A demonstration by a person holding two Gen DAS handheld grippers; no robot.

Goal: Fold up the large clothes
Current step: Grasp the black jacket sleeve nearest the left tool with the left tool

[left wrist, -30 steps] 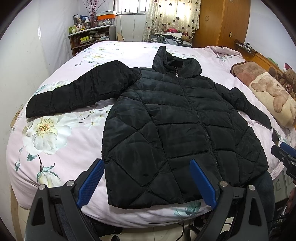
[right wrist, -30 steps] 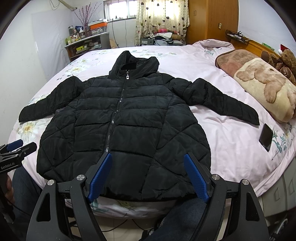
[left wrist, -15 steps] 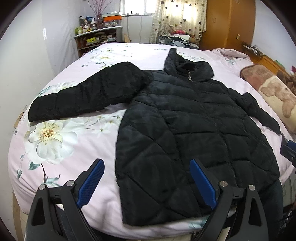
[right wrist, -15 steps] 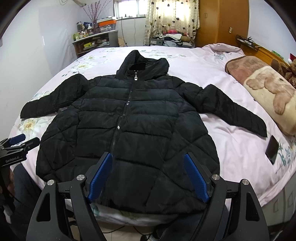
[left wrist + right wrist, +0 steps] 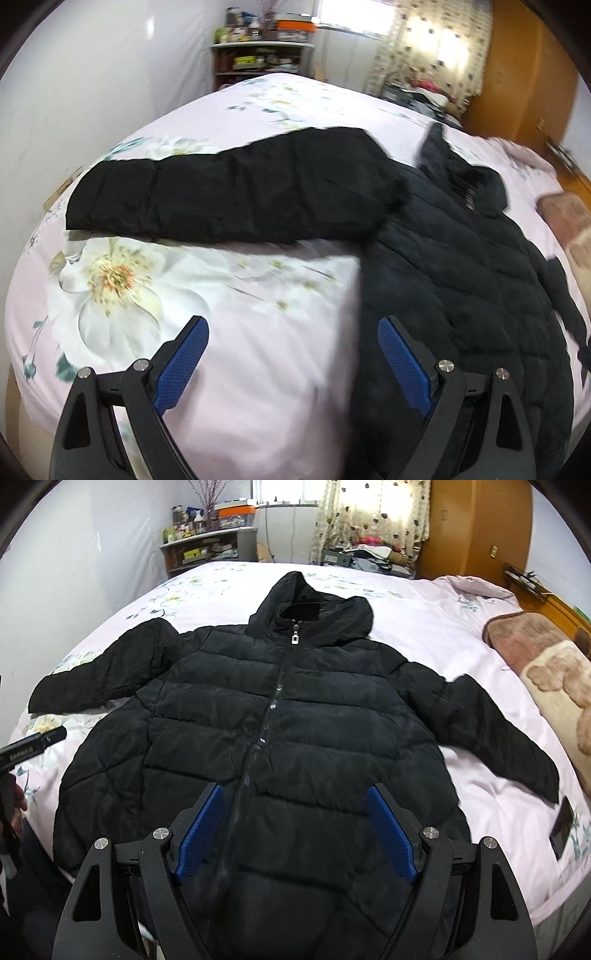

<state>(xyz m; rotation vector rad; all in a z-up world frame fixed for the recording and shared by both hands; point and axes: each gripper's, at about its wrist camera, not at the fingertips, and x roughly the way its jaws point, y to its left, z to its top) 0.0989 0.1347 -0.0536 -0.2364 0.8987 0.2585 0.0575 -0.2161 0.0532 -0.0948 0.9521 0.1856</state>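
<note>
Evidently folding has not begun: the jacket (image 5: 280, 731) lies flat, zipped, on the bed (image 5: 424, 627). Both the left gripper (image 5: 291, 362) and right gripper (image 5: 295, 830) hover with jaws apart, empty. Next, the left one should reach for the left sleeve (image 5: 229, 192).

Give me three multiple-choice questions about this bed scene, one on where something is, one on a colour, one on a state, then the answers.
1. Where does the phone lie?
A. On the bed, beyond the cuff of one sleeve
B. On the hood
C. On the shelf

2. What colour is the jacket?
A. Red
B. Black
C. White

3. How is the jacket's front?
A. Zipped shut
B. Wide open
C. Folded in half

Answers: 1 A, the right wrist view shows it on the sheet past the cuff. 2 B, the whole quilted shell is black. 3 A, the zip runs closed to the collar and the jacket lies spread flat.
</note>
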